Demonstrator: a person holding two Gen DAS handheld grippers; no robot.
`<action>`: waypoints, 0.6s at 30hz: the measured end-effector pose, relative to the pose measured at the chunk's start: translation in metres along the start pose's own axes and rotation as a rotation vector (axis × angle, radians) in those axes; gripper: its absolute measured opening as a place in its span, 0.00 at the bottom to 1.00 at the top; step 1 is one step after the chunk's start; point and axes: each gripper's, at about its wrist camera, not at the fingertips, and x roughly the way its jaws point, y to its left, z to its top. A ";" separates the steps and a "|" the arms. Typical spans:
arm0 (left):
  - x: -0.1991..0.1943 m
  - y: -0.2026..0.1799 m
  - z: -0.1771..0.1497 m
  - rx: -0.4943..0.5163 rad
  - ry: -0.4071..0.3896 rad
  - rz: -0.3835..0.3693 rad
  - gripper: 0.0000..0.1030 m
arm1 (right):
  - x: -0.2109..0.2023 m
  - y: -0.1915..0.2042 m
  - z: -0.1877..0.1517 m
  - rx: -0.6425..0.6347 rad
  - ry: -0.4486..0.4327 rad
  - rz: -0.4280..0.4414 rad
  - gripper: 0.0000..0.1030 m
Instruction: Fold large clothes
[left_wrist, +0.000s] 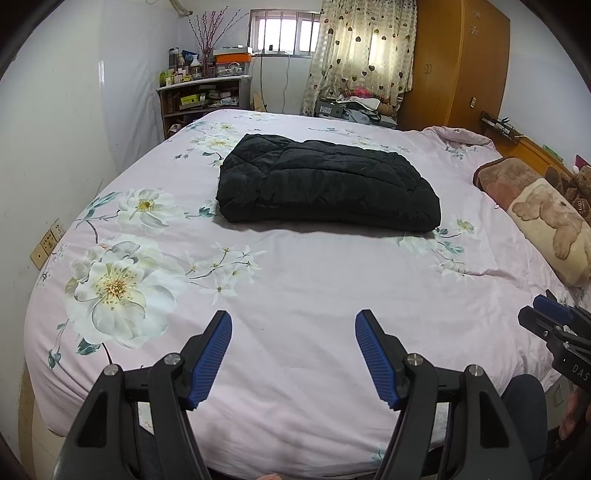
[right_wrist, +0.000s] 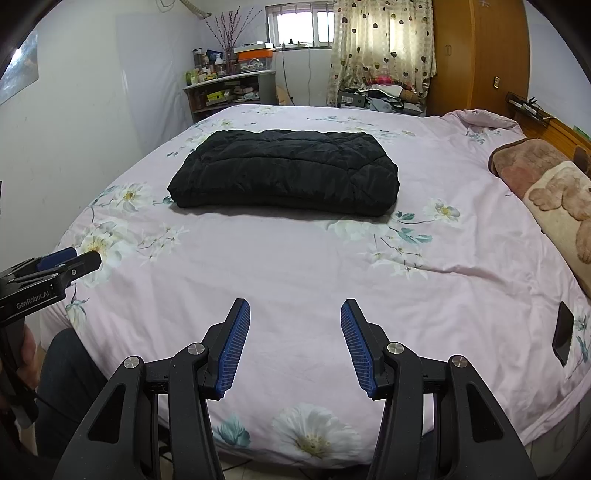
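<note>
A black quilted jacket lay folded into a thick, tidy rectangle at the middle of the bed, toward 12 o'clock from both cameras. Judging by that compact shape, the folding looked finished or nearly so; any next move would call for a long reach forward across bare sheet to press or square the bundle.

The left gripper hovered over the near edge of the bed, jaws standing wide with nothing between them. The right gripper sat just beside it, at 3 o'clock, likewise wide and empty. Both were well apart from the jacket.

Nothing lay between the grippers and the jacket. A bear-print pillow rested at 2 o'clock, a dark phone-like object at 3 o'clock near the bed's edge. A cluttered shelf, a curtained window and a wooden wardrobe stood beyond.
</note>
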 end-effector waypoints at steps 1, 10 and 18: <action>0.000 0.000 0.000 0.000 0.001 -0.001 0.69 | 0.000 0.000 0.000 0.000 0.001 0.000 0.51; 0.005 0.001 -0.002 0.009 0.004 0.018 0.69 | 0.003 0.000 -0.001 -0.003 0.006 -0.001 0.51; 0.007 -0.002 -0.002 0.027 0.011 0.030 0.69 | 0.004 -0.001 0.000 -0.003 0.009 -0.001 0.51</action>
